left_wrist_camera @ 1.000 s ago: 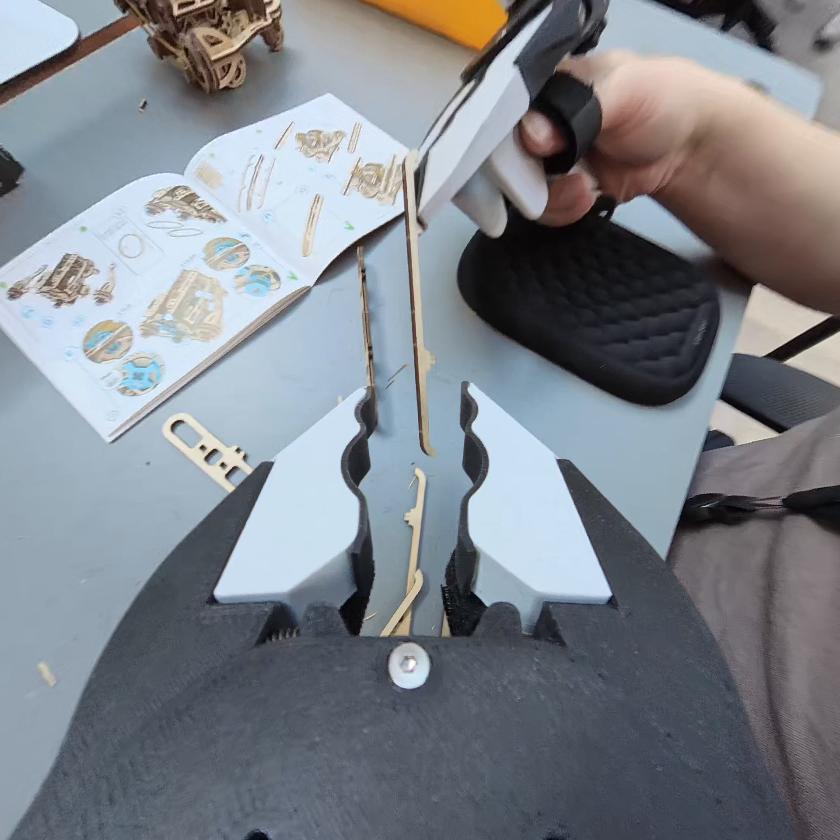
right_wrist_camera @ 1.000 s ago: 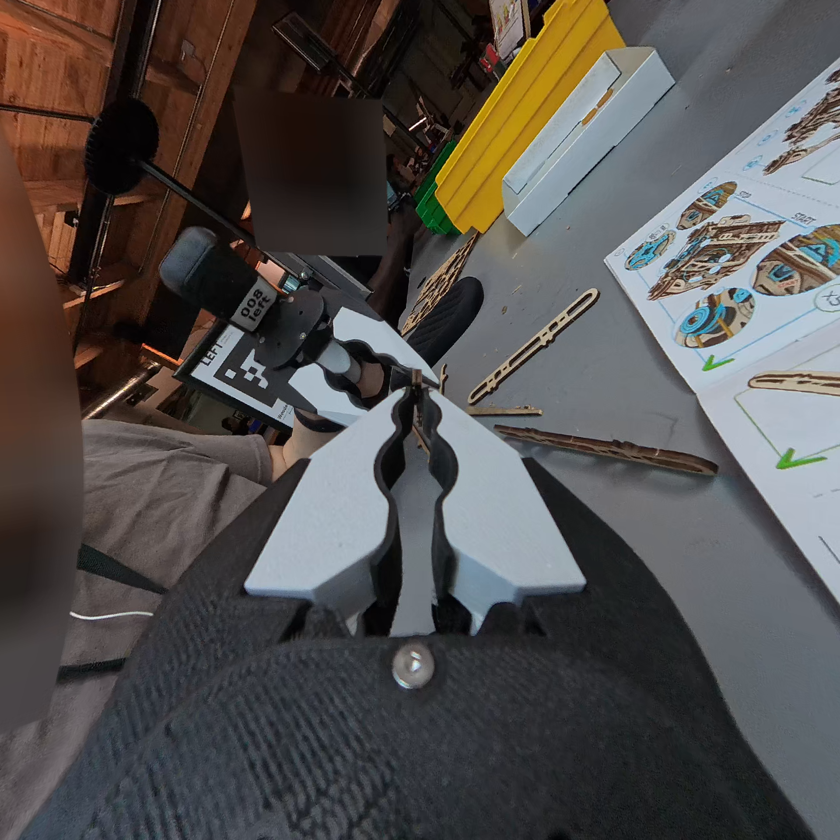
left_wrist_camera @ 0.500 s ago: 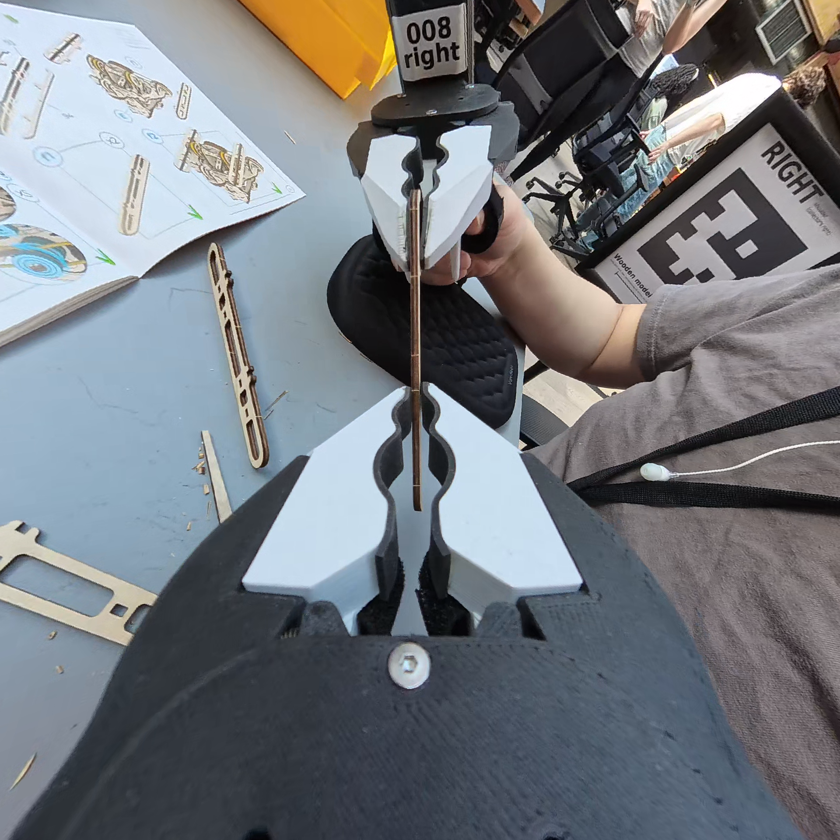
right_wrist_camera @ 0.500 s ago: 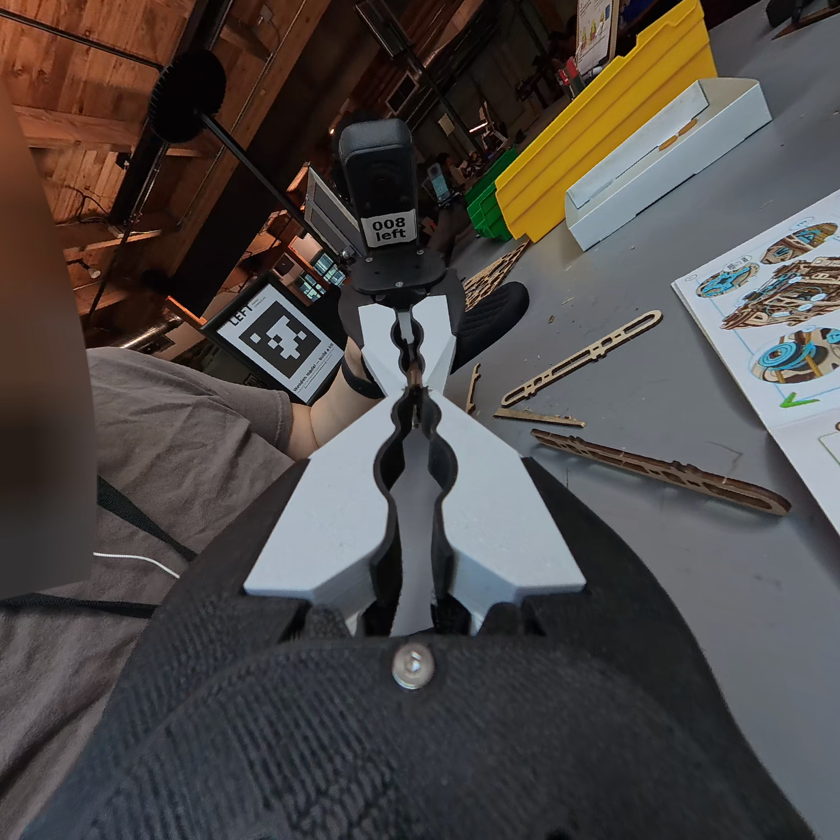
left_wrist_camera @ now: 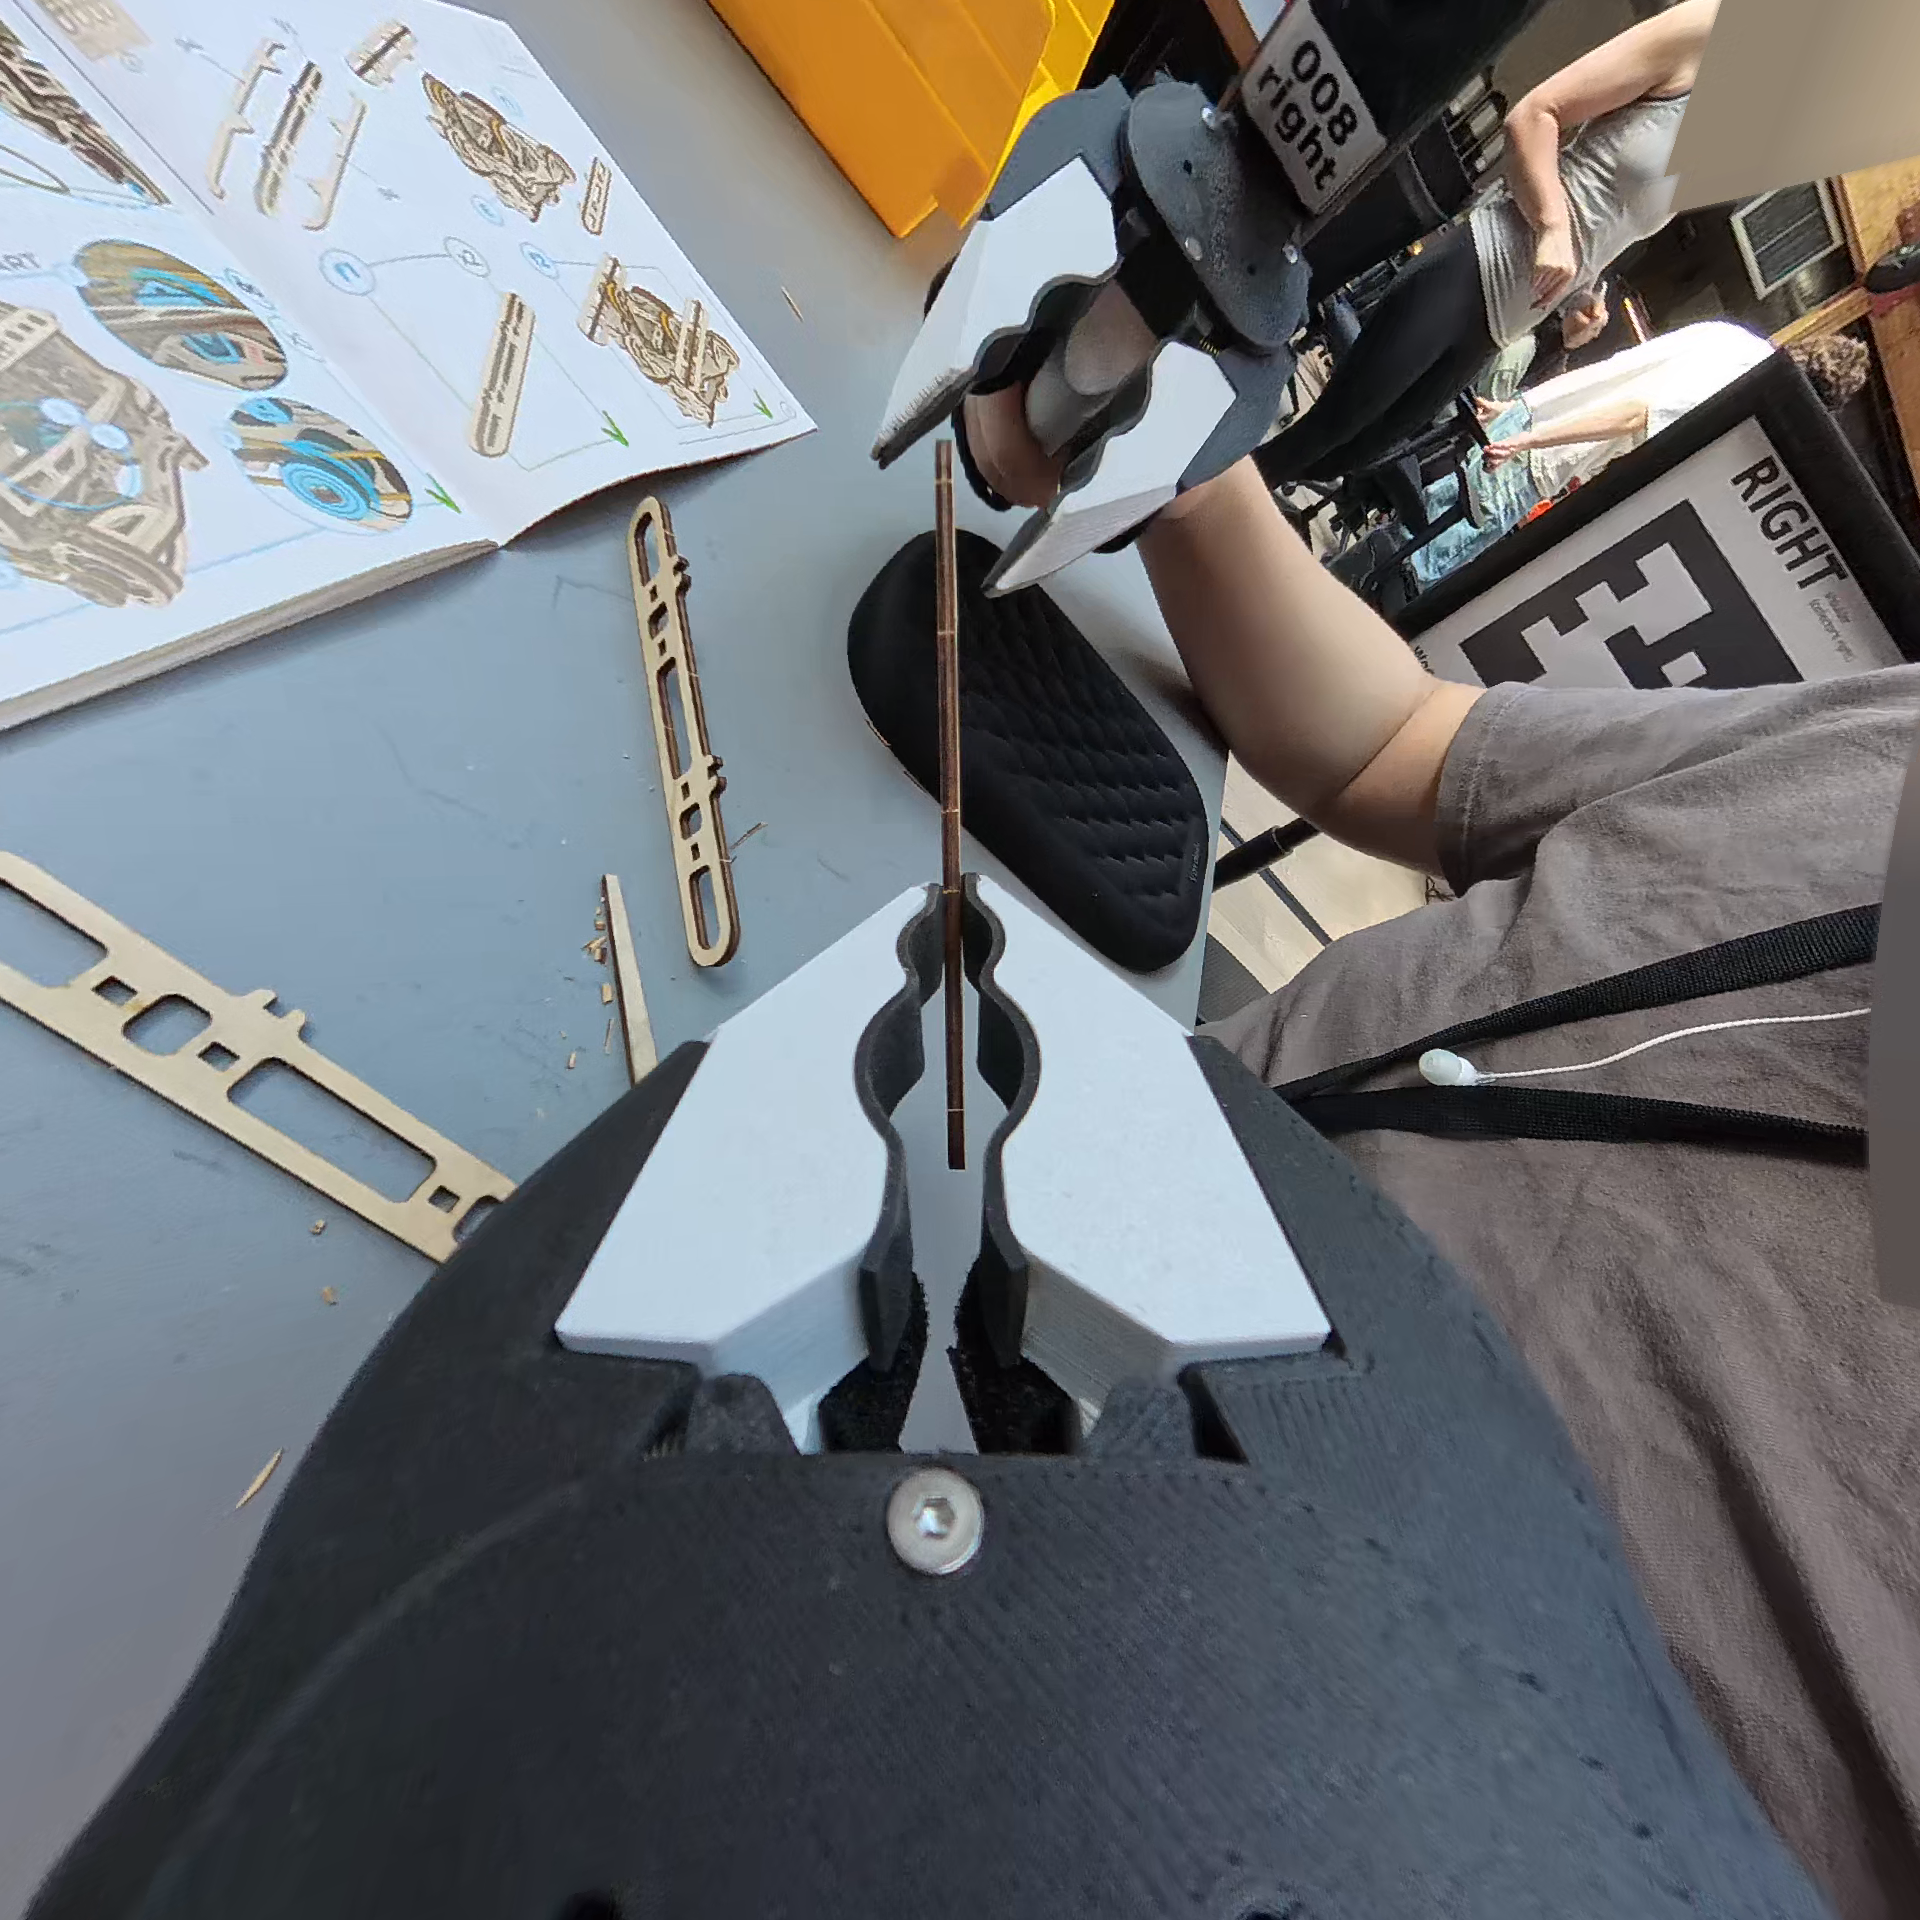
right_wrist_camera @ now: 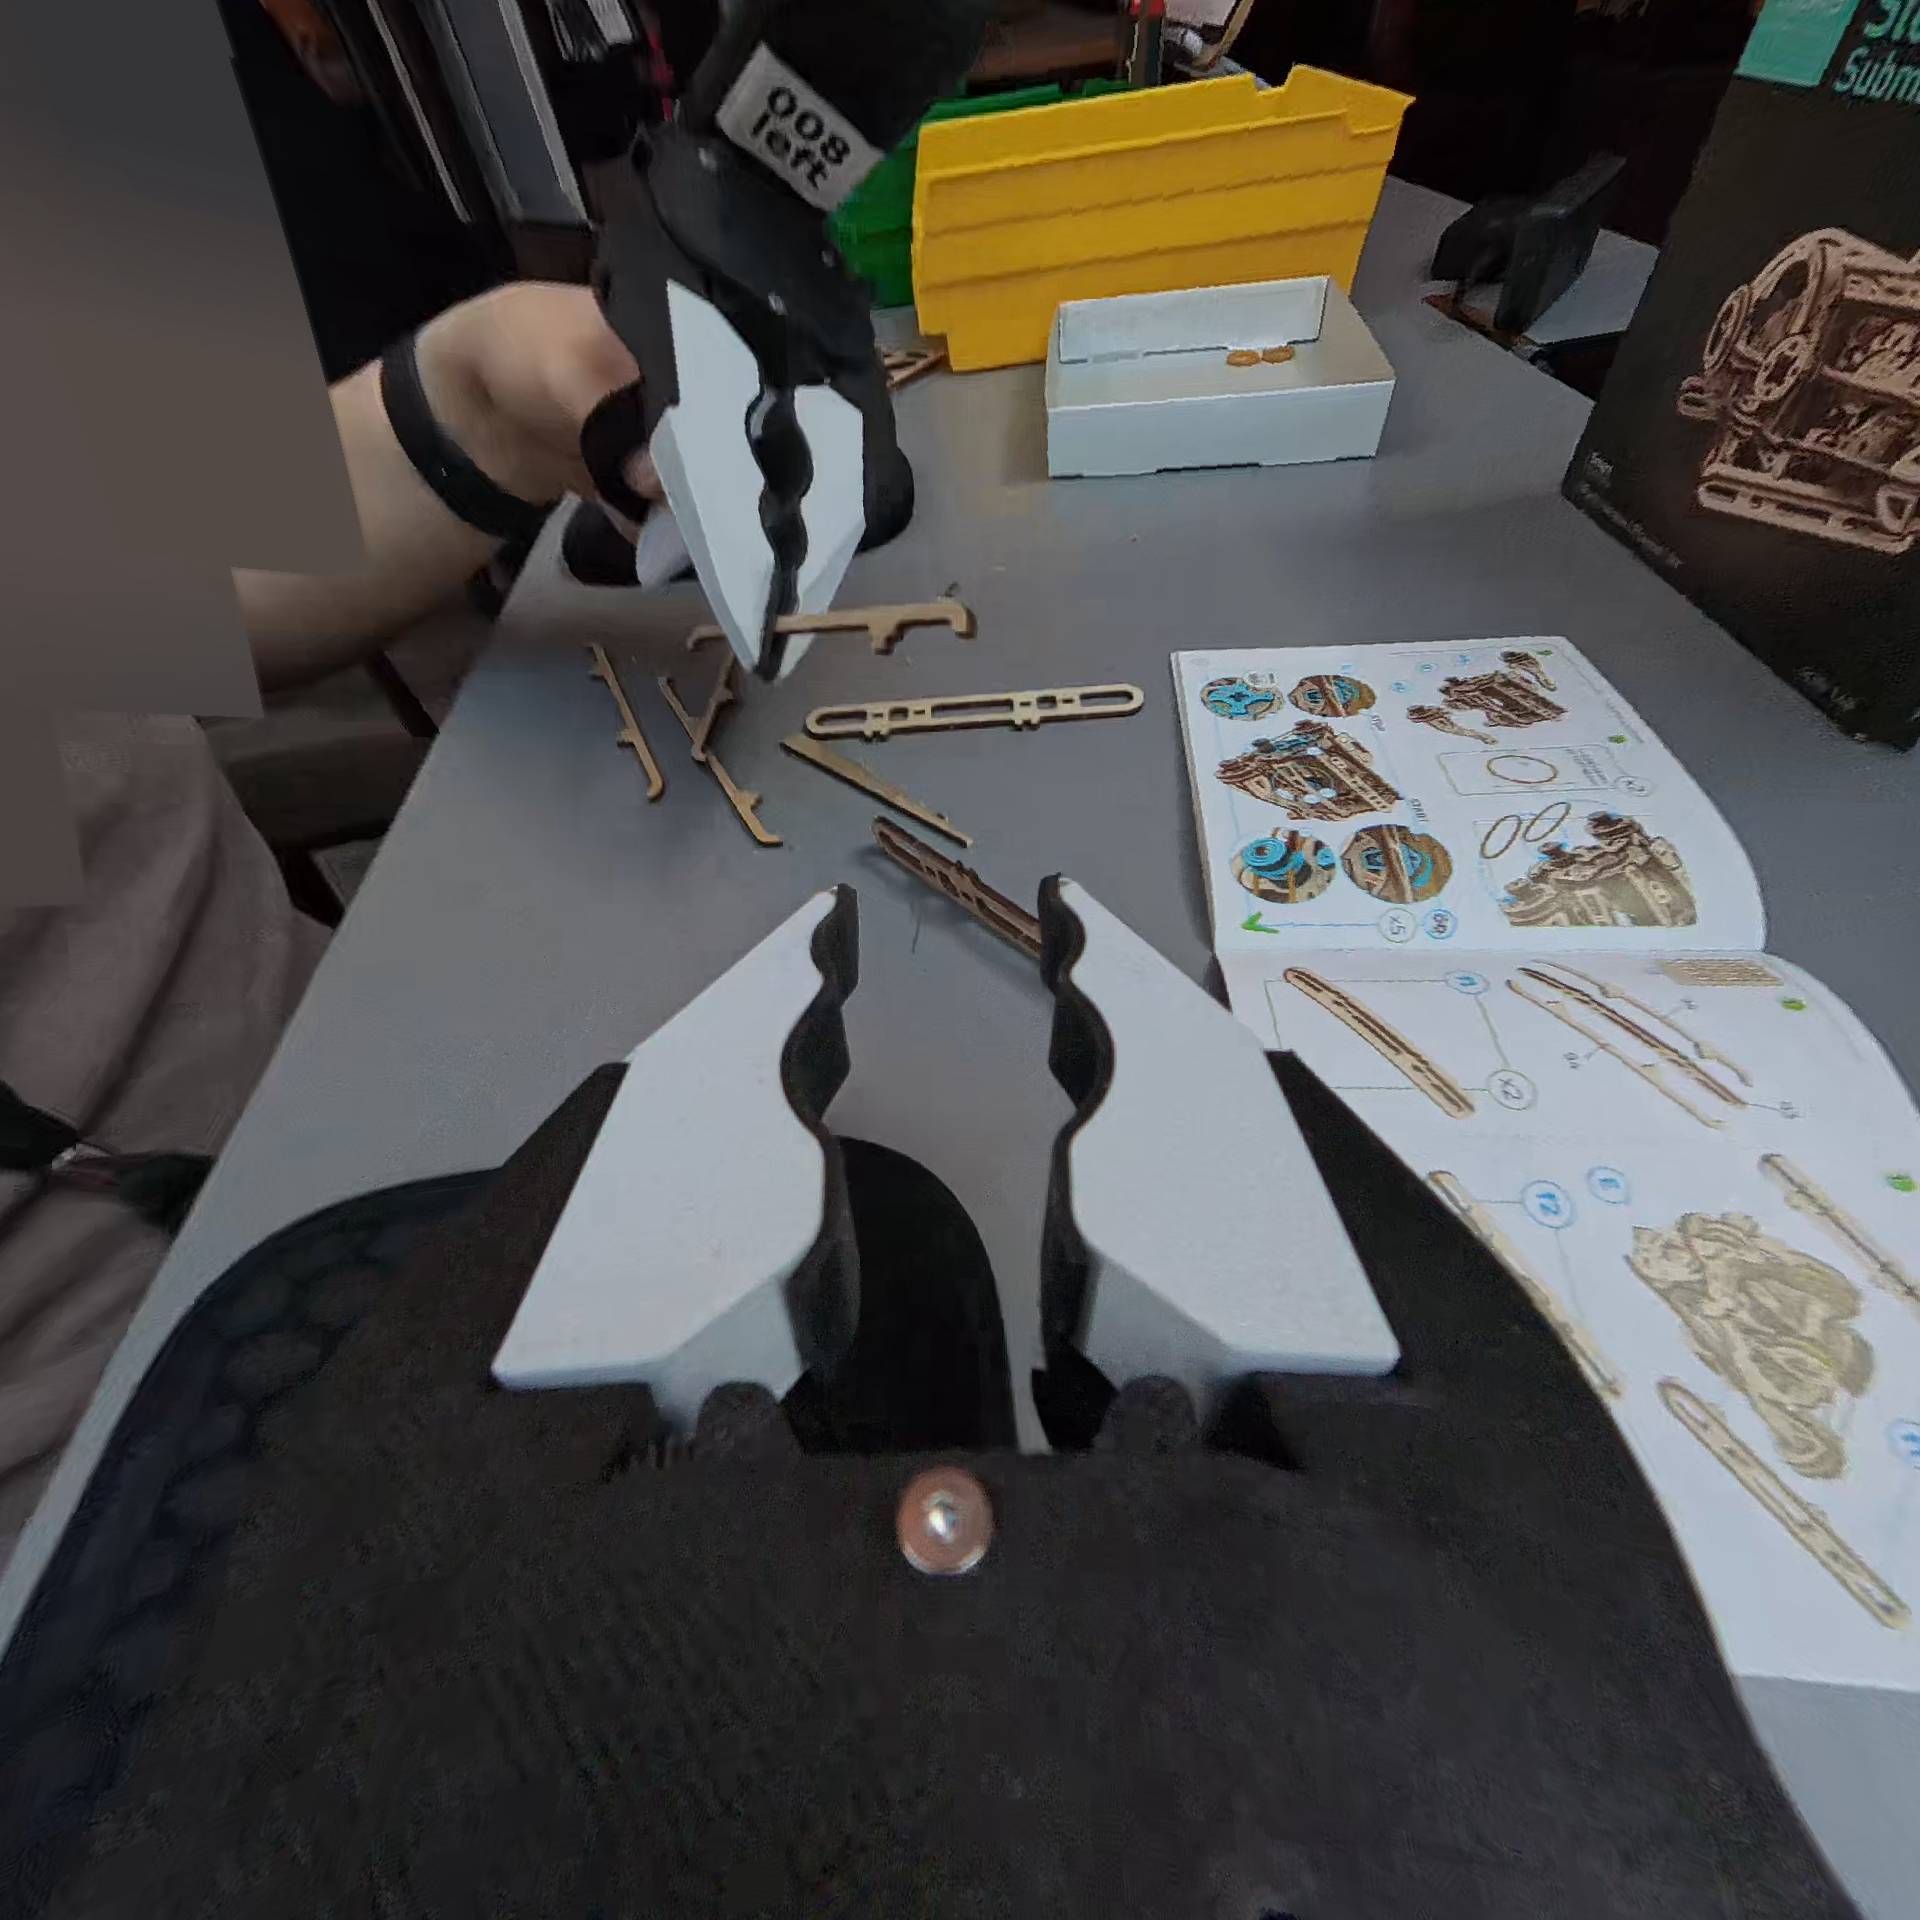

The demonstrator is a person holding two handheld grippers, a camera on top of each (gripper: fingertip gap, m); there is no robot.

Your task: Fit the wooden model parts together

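Note:
My left gripper (left_wrist_camera: 945, 896) is shut on a thin wooden strip (left_wrist_camera: 945, 675), seen edge-on, which sticks out well past the fingertips and is held above the grey table (left_wrist_camera: 364, 831). My right gripper (right_wrist_camera: 948, 891) is open and empty. In the left wrist view it (left_wrist_camera: 940, 517) hangs open just beyond the strip's far end, not touching it. In the right wrist view the left gripper (right_wrist_camera: 764, 657) is shut, tips low over loose parts. A slotted wooden strip (left_wrist_camera: 681, 727) (right_wrist_camera: 971, 712) and a dark engraved strip (right_wrist_camera: 956, 888) lie on the table.
An open instruction booklet (left_wrist_camera: 312, 312) (right_wrist_camera: 1455, 831) lies on the table. A black pad (left_wrist_camera: 1060, 769) sits at the table edge. A long slotted frame piece (left_wrist_camera: 208, 1049) and a sliver (left_wrist_camera: 629, 977) lie left. A yellow bin (right_wrist_camera: 1143, 208), white box (right_wrist_camera: 1216, 416) and dark carton (right_wrist_camera: 1787, 416) stand behind. Tip to tip, the grippers are about 10 centimeters apart. The right gripper is farther from the sliver (left_wrist_camera: 629, 977), some 12 centimeters, than the left, some 8 centimeters.
The left gripper closed on the strip that the right gripper held. The right gripper then opened, let the strip go and drew back from it.

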